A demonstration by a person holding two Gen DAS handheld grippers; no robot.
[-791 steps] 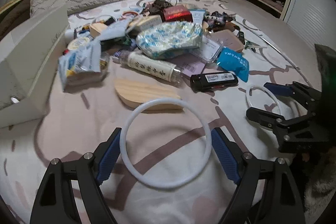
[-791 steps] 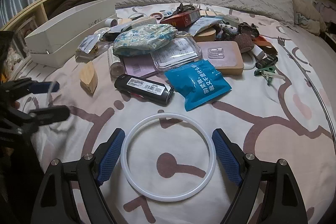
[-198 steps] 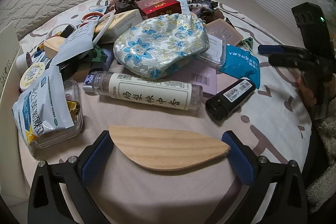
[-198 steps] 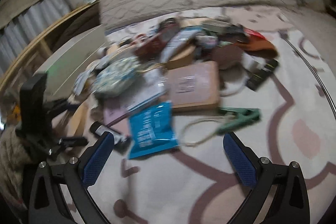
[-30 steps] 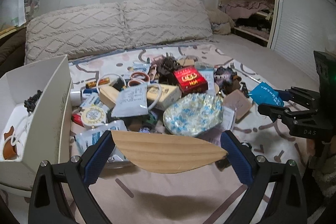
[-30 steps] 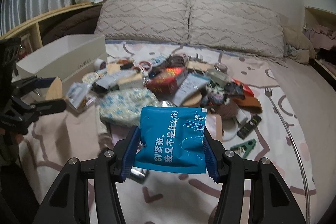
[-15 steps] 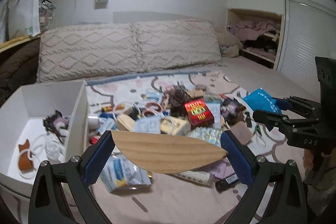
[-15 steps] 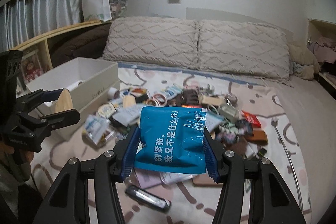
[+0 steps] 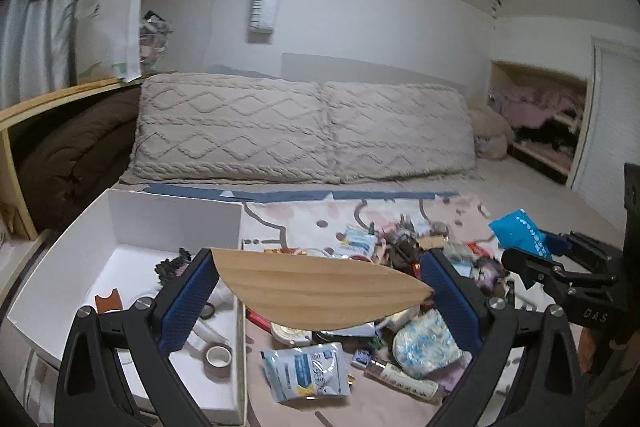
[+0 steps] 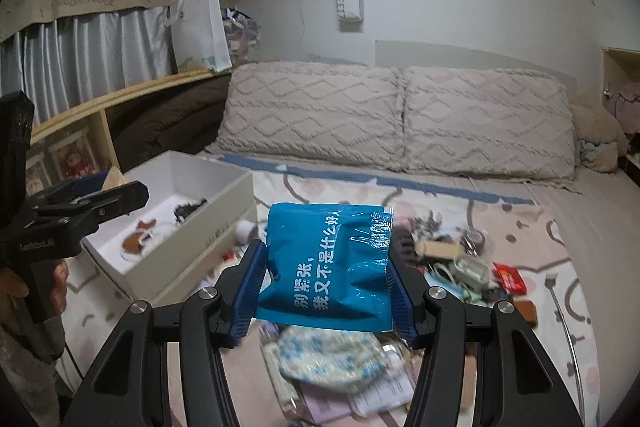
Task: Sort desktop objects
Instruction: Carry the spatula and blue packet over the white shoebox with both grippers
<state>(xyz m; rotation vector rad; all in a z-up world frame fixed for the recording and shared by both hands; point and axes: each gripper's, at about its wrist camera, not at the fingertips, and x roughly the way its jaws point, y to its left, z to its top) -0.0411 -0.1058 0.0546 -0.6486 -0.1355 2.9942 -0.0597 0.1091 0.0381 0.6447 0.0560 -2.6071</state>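
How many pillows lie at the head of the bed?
2: the left pillow and the right pillow lie side by side against the wall; none seems hidden.

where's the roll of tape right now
In the left wrist view, the tape roll lies inside the white box, at its near right corner beside the left gripper.

Black claw [image 9: 320, 291] arms, blue ribbed pads [image 9: 188, 301], silver screws.

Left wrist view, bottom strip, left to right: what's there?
White box → tape roll → white-and-blue sachet → floral pouch → right hand-held gripper holding the blue packet.
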